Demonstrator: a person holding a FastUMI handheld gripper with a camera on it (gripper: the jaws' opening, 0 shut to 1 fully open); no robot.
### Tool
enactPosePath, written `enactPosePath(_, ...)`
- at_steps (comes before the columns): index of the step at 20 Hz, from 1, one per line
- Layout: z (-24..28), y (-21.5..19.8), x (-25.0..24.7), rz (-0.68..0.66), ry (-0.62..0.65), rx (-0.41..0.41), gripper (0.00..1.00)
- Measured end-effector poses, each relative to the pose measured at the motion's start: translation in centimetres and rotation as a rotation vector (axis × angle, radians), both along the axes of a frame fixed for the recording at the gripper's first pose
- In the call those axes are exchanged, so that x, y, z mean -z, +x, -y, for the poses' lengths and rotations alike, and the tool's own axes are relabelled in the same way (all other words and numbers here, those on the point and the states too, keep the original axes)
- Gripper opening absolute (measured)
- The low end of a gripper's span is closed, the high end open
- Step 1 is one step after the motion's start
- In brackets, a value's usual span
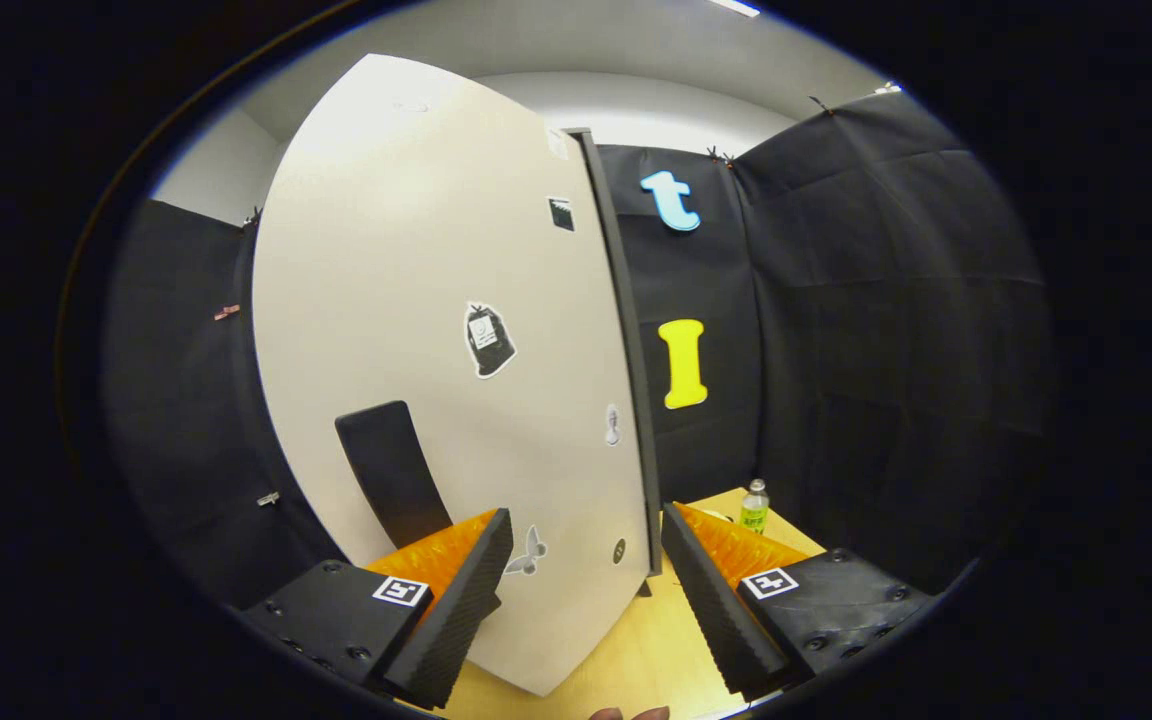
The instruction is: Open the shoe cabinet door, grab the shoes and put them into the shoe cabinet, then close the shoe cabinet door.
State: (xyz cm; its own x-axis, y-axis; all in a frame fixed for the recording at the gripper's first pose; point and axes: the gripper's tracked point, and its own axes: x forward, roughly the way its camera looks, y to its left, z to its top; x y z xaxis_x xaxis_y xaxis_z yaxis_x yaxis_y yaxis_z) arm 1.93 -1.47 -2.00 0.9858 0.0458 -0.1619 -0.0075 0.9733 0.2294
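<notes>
**Claw spread wide at the edge of the cabinet door**

Black cloth walls close in the booth on the left and right of the frame, with a pale wall and ceiling above them. A wooden table (656,650) runs along the bottom centre, and a small bottle (754,505) with a green label stands on it toward the lower right, close to the cloth.

Most of the centre-left is taken up by the cabinet door (416,280), a large pale panel with a dark edge on its right side. It carries several small stickers (one bell-shaped near the middle, one butterfly-shaped low down) and a dark handle (391,470) in its lower left part.

At the bottom, the gripper (586,535) is spread wide with nothing held. Its left finger lies in front of the lower part of the door, just beside the handle; its right finger sits past the door's dark edge, over the table. The door's lower right corner falls between them. Whether either finger touches the door cannot be told.
</notes>
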Motion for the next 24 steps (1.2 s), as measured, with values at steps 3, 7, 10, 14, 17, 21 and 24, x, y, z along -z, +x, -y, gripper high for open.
enactPosePath(3, -5.1, 0.9, 0.5, -0.013, 0.003, -0.111, 0.98)
enactPosePath(7, -8.0, 0.5, -0.1, 0.009, -0.037, -0.172, 0.98)
enactPosePath(10, -8.2, 0.9, -0.7, 0.019, -0.043, -0.171, 0.98)
enactPosePath(14, -6.8, 1.4, -1.4, 0.048, -0.084, -0.124, 0.98)
enactPosePath(17, -5.6, 1.6, -1.6, 0.068, -0.117, -0.087, 0.98)
enactPosePath(21, -4.1, 1.5, -2.0, 0.084, -0.142, -0.057, 0.98)
enactPosePath(24, -2.6, 1.4, -2.2, 0.095, -0.175, -0.026, 0.97)
